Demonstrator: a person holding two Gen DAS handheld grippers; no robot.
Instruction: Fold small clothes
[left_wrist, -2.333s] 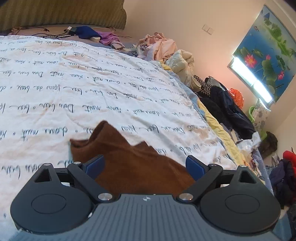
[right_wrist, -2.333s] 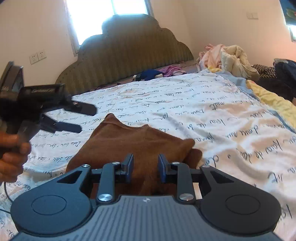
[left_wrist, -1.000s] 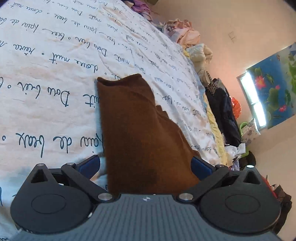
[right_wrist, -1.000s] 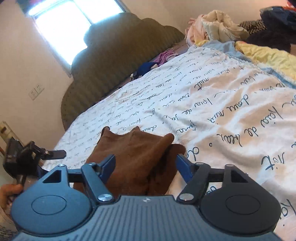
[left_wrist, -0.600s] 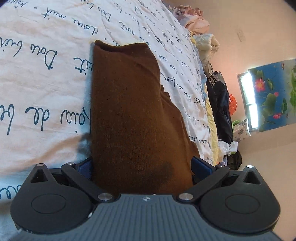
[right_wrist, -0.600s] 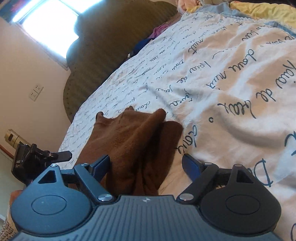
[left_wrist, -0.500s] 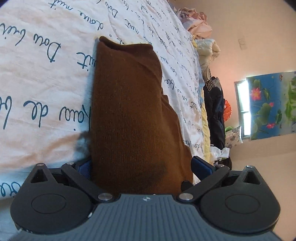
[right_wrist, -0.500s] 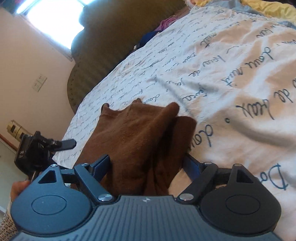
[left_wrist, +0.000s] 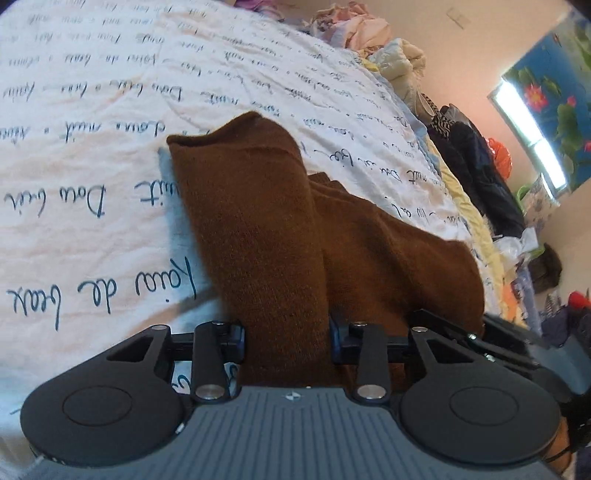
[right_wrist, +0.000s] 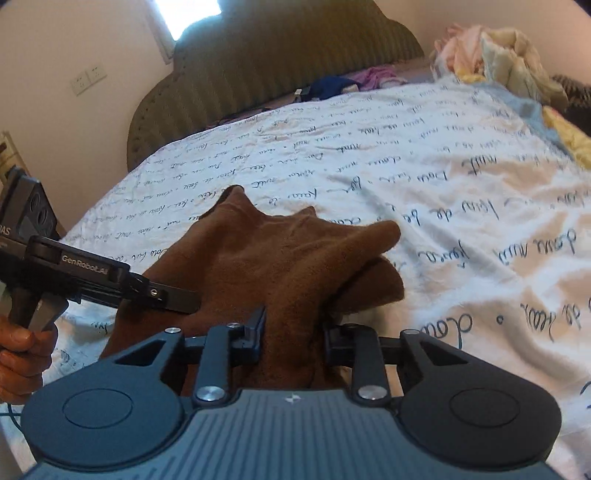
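A small brown knit garment lies partly folded on the white bedspread with blue script. My left gripper is shut on its near edge, one bunched fold between the jaws. In the right wrist view the same brown garment shows, and my right gripper is shut on another part of its near edge. The left gripper also shows there at the left, held by a hand, its fingers at the garment's left side.
A padded olive headboard stands at the far end of the bed. Heaped clothes line the bed's right side, with dark garments further along. More clothes pile at the far right corner.
Both grippers, open around the brown garment half a second ago, have closed on its near edge. The garment is now bunched and lifted slightly at the grip points.
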